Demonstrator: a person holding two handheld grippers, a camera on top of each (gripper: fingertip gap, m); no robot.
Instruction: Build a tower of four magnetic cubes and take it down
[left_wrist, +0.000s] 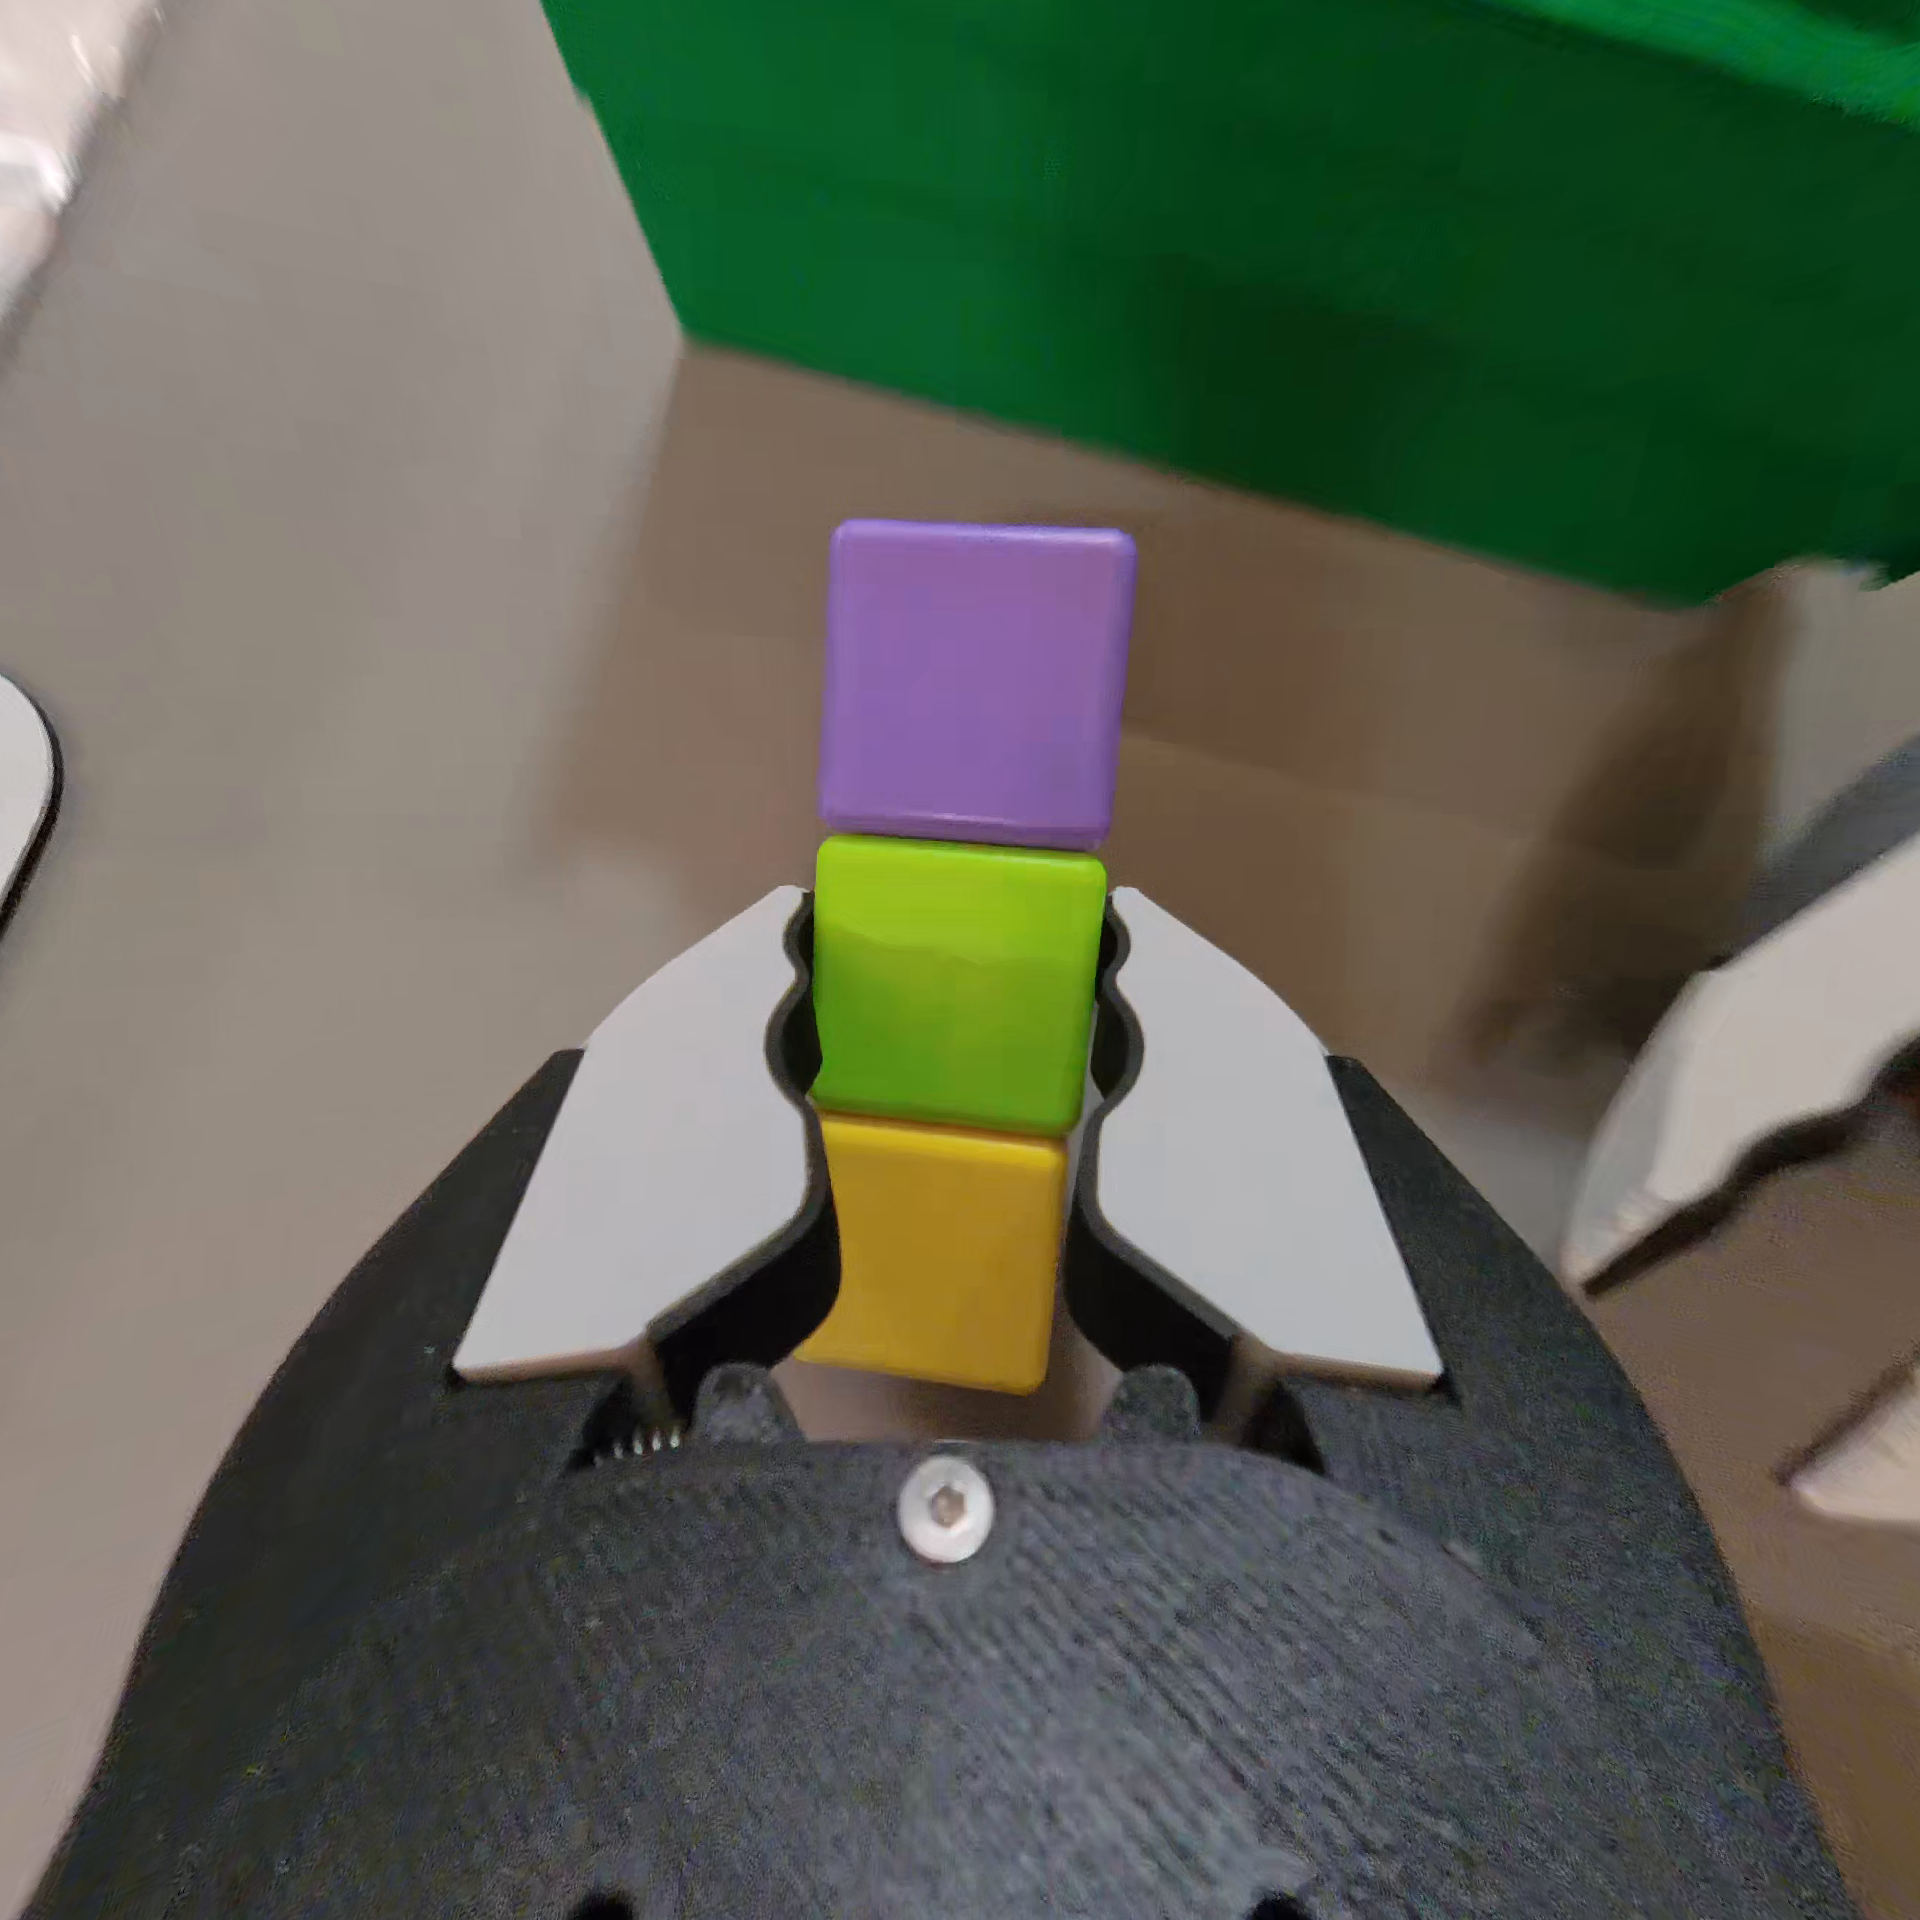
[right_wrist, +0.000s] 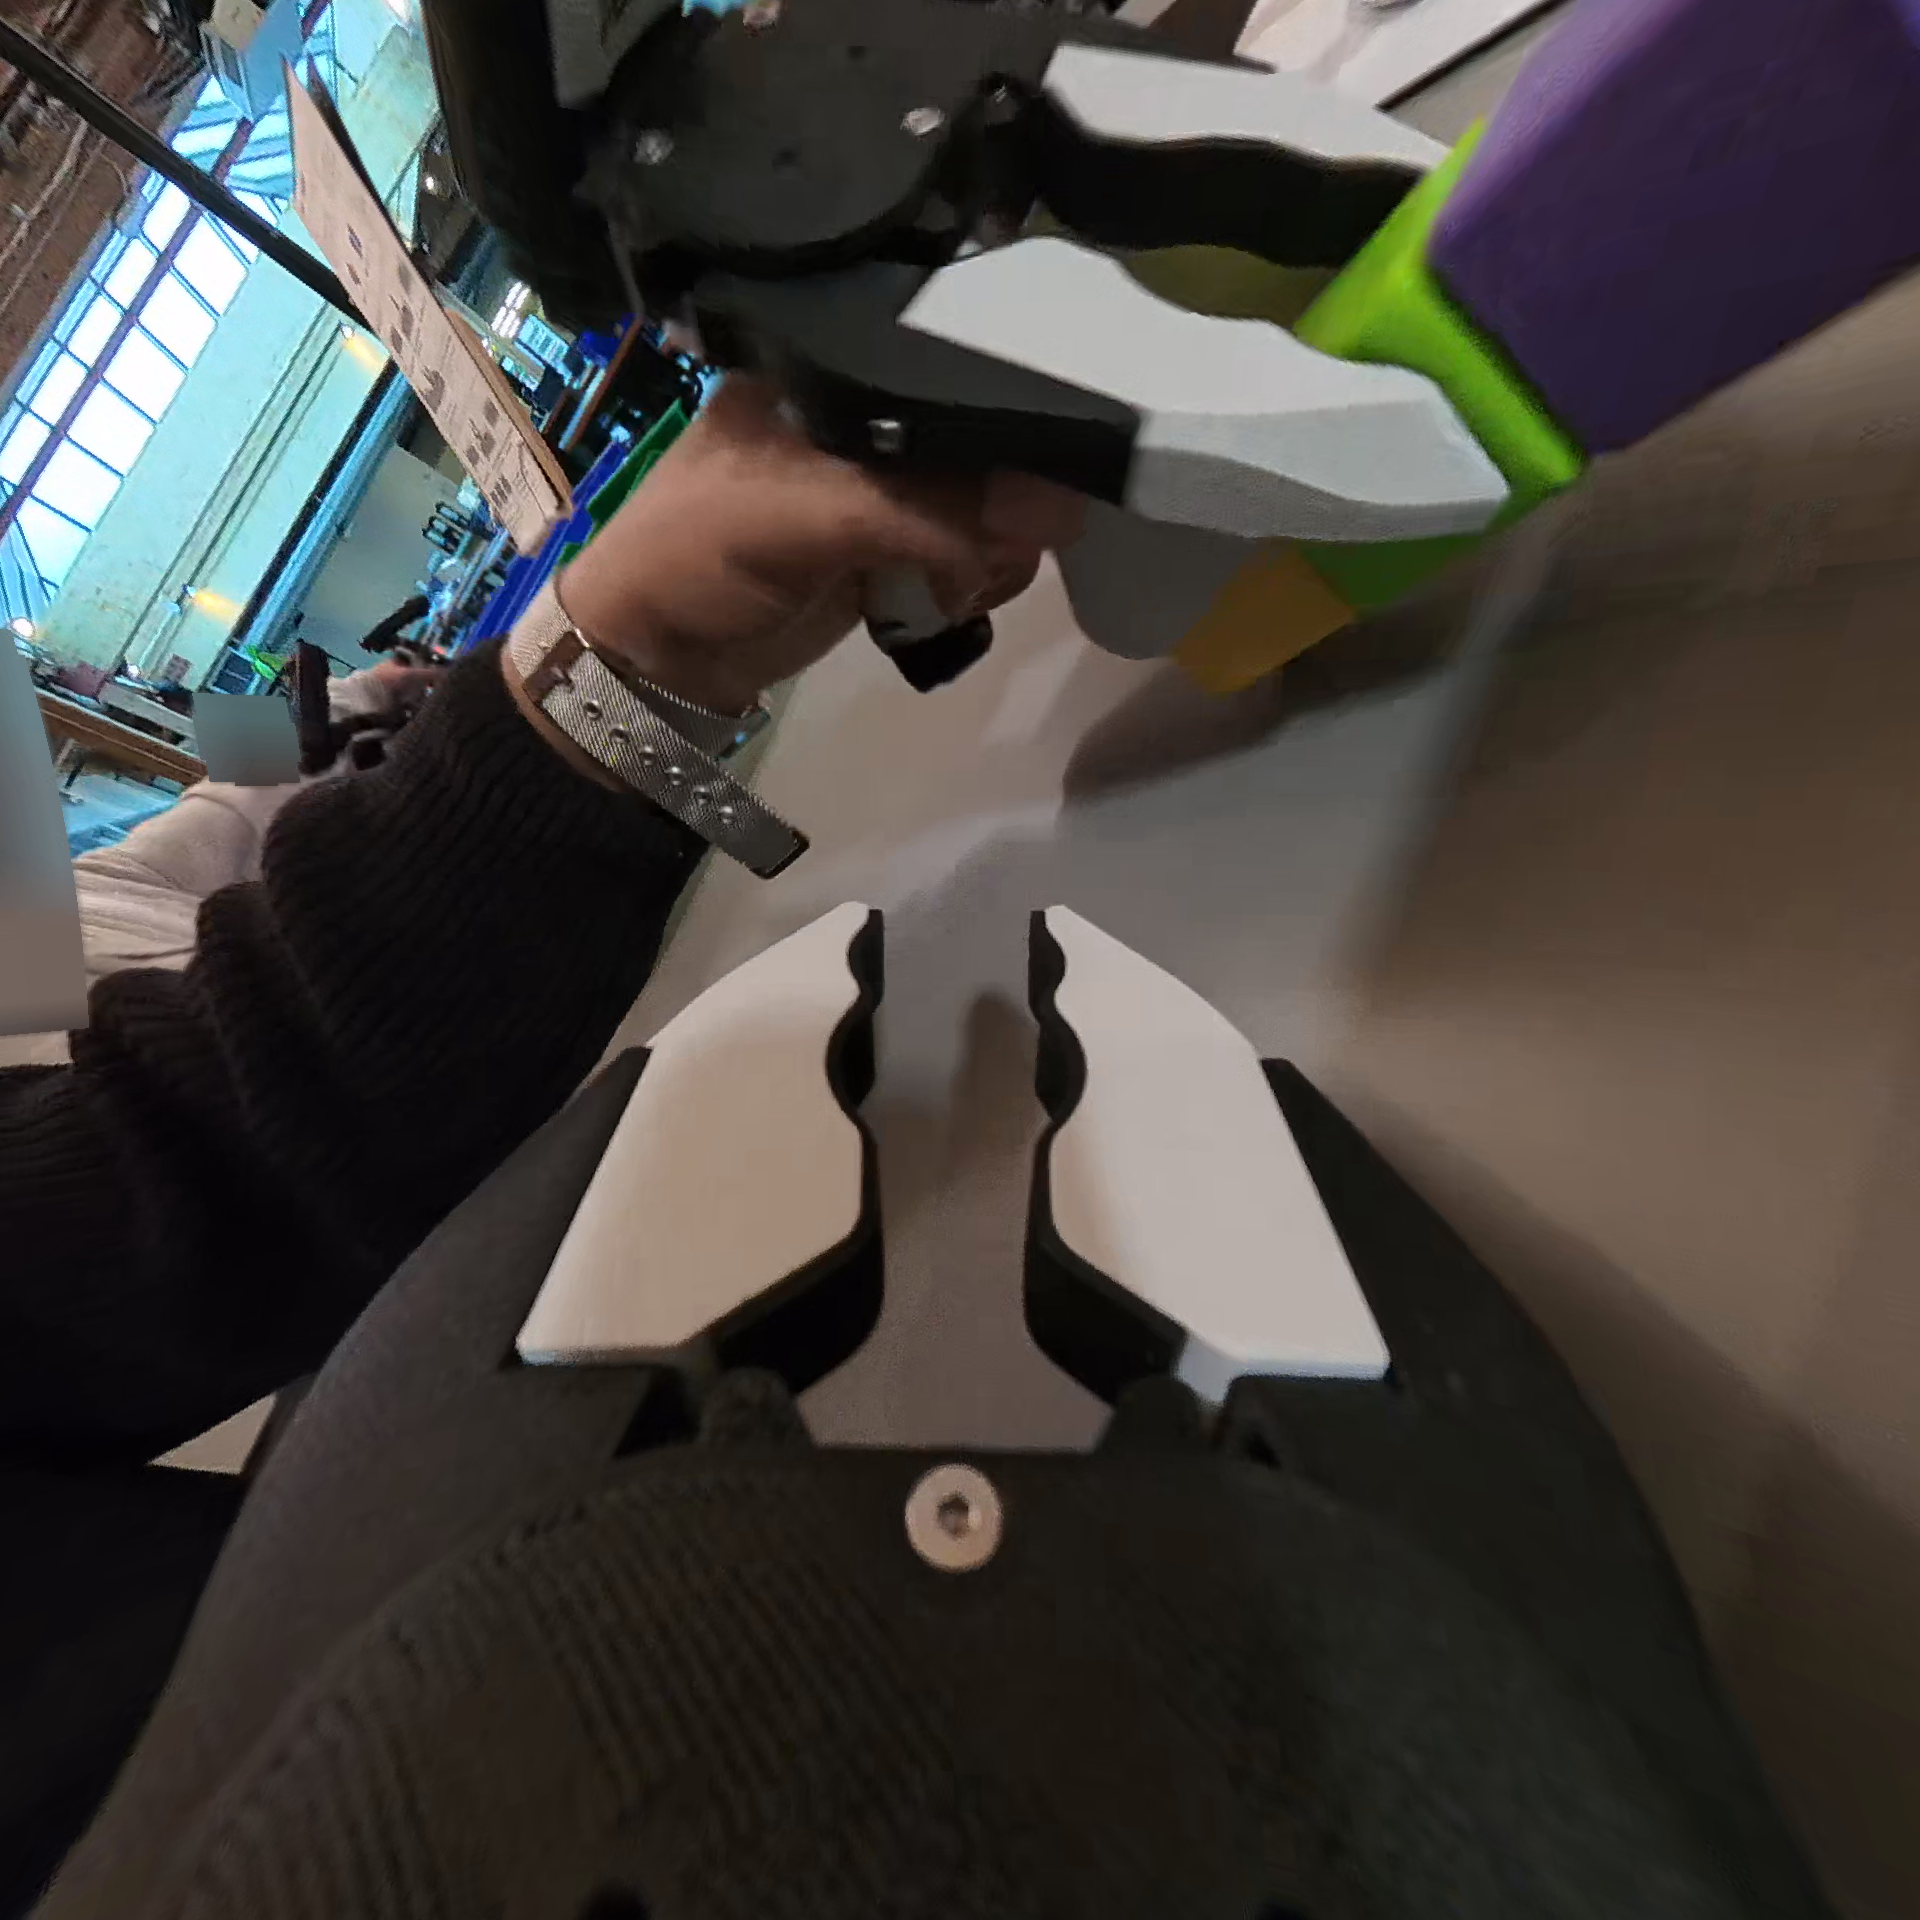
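My left gripper (left_wrist: 956, 914) is shut on the green cube (left_wrist: 956, 987), the middle one of a row of three joined cubes. The purple cube (left_wrist: 977, 686) sticks out past the fingertips and the yellow cube (left_wrist: 940, 1257) sits back between the fingers. The row is held above the beige table (left_wrist: 364, 520). In the right wrist view the left gripper (right_wrist: 1455, 332) shows from the side with the green cube (right_wrist: 1434, 343), the purple cube (right_wrist: 1683, 208) and the yellow cube (right_wrist: 1262, 623). My right gripper (right_wrist: 956, 925) is open a little and empty, just below them; its fingers (left_wrist: 1714, 1091) show blurred at the right edge of the left wrist view.
A big green bin (left_wrist: 1247, 208) stands at the back of the table. A white object with a dark rim (left_wrist: 26, 779) lies at the left edge. A person's hand (right_wrist: 790, 561) with a watch and dark sleeve (right_wrist: 364, 987) holds the left gripper. Workshop background at left.
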